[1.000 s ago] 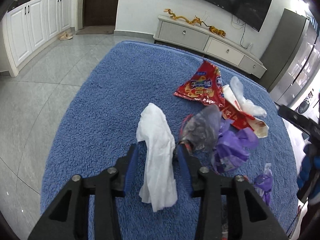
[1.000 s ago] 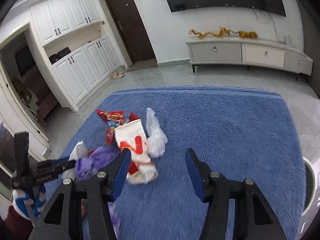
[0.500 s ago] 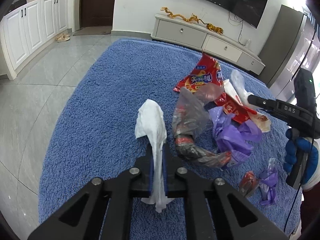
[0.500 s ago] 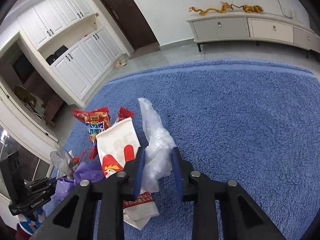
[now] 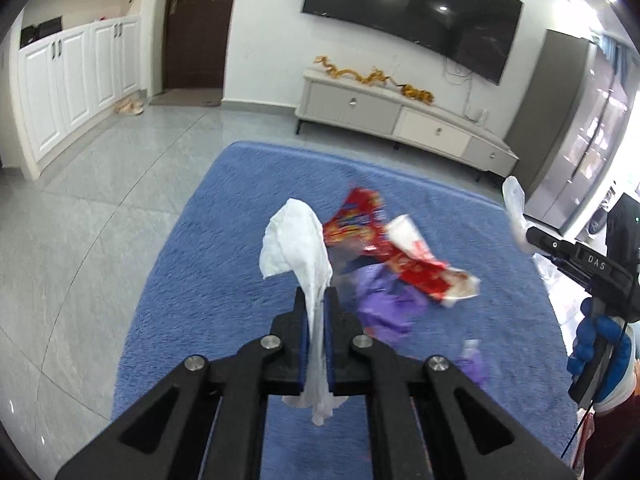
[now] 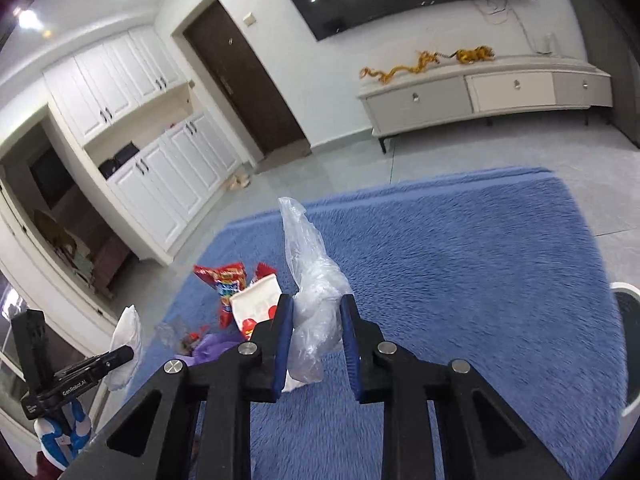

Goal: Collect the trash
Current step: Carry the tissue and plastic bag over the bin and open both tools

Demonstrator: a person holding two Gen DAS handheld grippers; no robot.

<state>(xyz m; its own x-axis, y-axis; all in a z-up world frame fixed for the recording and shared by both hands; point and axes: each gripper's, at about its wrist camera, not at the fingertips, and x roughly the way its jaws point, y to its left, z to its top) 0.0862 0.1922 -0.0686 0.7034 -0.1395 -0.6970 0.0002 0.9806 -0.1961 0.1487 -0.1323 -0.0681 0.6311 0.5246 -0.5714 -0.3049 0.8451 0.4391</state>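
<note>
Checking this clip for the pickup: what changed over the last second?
Both jaws closed. The left hand-held gripper clamped the white tissue and raised it; the right hand-held gripper clamped the clear plastic bag and raised it. Red wrappers and purple scraps stayed on the blue rug.

Blue rug (red wrappers atop)

Your way over the blue rug lies open on its right half — red wrappers and purple scraps crowd the left.
</note>
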